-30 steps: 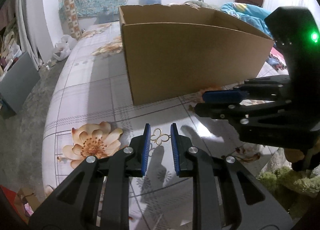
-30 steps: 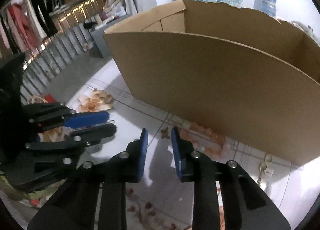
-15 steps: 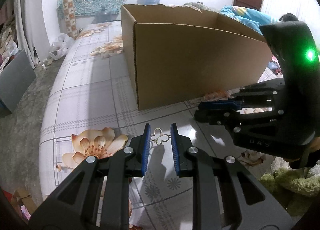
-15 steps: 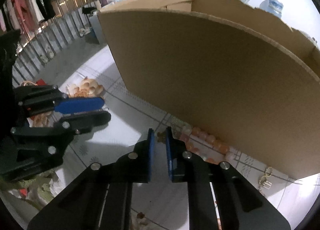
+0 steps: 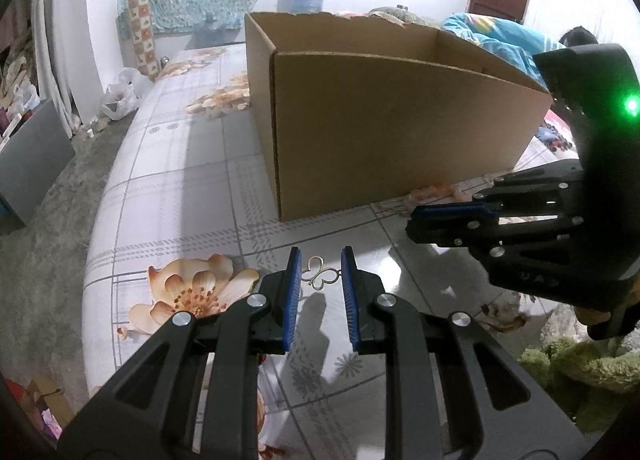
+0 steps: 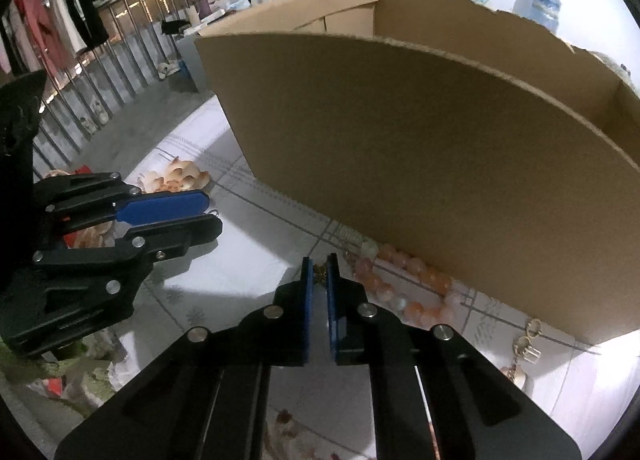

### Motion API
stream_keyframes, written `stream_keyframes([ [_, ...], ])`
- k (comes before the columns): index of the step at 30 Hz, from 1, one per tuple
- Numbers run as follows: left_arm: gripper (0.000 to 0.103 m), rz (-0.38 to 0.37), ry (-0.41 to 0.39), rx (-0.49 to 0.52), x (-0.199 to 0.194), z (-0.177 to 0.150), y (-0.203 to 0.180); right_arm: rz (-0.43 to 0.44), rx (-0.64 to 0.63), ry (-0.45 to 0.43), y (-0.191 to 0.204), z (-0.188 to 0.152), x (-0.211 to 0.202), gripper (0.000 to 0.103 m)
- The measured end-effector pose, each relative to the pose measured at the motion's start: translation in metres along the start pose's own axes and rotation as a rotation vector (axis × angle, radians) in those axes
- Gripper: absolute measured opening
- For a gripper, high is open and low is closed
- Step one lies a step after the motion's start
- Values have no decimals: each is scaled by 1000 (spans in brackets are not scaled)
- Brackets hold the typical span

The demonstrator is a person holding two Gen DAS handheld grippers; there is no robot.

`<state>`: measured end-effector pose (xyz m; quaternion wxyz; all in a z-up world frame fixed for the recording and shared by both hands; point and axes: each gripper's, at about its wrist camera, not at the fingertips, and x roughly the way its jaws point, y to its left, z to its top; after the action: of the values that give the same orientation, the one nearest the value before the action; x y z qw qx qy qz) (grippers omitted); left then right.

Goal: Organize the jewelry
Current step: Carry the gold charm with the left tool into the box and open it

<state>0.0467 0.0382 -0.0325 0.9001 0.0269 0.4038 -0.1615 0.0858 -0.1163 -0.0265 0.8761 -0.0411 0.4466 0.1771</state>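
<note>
A gold butterfly pendant (image 5: 320,278) lies on the floral tablecloth between the tips of my open left gripper (image 5: 319,264), touching neither pad. My right gripper (image 6: 319,264) is shut on a small gold ornament (image 6: 319,271) at its tips, just above the table. It also shows at the right of the left wrist view (image 5: 452,215), its jaws closed. A string of pink and white beads (image 6: 400,280) lies along the foot of the open cardboard box (image 6: 420,163). Gold earrings (image 6: 526,348) lie to the right of the beads.
The cardboard box (image 5: 400,131) stands just behind both grippers and blocks the far side. The table edge (image 5: 96,260) drops to grey floor on the left. A green fluffy cloth (image 5: 580,372) lies at the lower right. A railing (image 6: 100,79) with hung clothes stands beyond.
My right gripper has closed from open onto the small gold ornament near the beads. My left gripper has stayed open around the butterfly pendant, with the view shifting slightly.
</note>
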Motion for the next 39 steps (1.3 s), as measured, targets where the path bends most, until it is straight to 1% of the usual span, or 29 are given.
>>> stream_keyframes([
  [4, 19, 14, -25, 14, -14, 3, -7, 26, 14, -42, -1, -2, -19, 7],
  [8, 19, 8, -67, 37, -37, 14, -17, 41, 24, -125, -5, 2, -54, 7],
  [10, 19, -3, -112, 57, -54, 26, -24, 40, 35, -166, -8, 7, -73, 7],
  [14, 19, -45, -208, 99, -82, 57, -35, 26, 56, -270, -28, 23, -117, 7],
  [15, 19, -52, -220, 106, -83, 65, -37, 27, 61, -294, -36, 29, -126, 7],
  [17, 19, -60, -229, 119, -82, 84, -41, 18, 73, -311, -49, 38, -133, 7],
  [19, 19, -77, -222, 124, -70, 109, -44, 6, 86, -305, -67, 51, -134, 7],
  [20, 19, -90, -200, 125, -60, 122, -46, 7, 105, -283, -81, 60, -130, 7],
  [21, 19, -96, -172, 123, -50, 132, -48, 12, 119, -266, -88, 64, -126, 7],
  [24, 19, -123, -75, 101, -10, 161, -51, 27, 188, -162, -123, 82, -99, 7],
  [27, 19, -148, 29, 62, 33, 180, -54, 47, 251, -88, -147, 92, -74, 7],
  [28, 19, -149, 52, 55, 43, 183, -54, 62, 266, -59, -155, 98, -64, 7],
  [30, 19, -144, 95, 37, 63, 189, -57, 52, 272, -47, -160, 100, -55, 7],
  [32, 19, -148, 115, 32, 74, 195, -61, 53, 274, -34, -167, 105, -46, 7],
  [39, 19, -147, 106, -10, 82, 201, -59, 60, 315, -81, -180, 106, -50, 8],
])
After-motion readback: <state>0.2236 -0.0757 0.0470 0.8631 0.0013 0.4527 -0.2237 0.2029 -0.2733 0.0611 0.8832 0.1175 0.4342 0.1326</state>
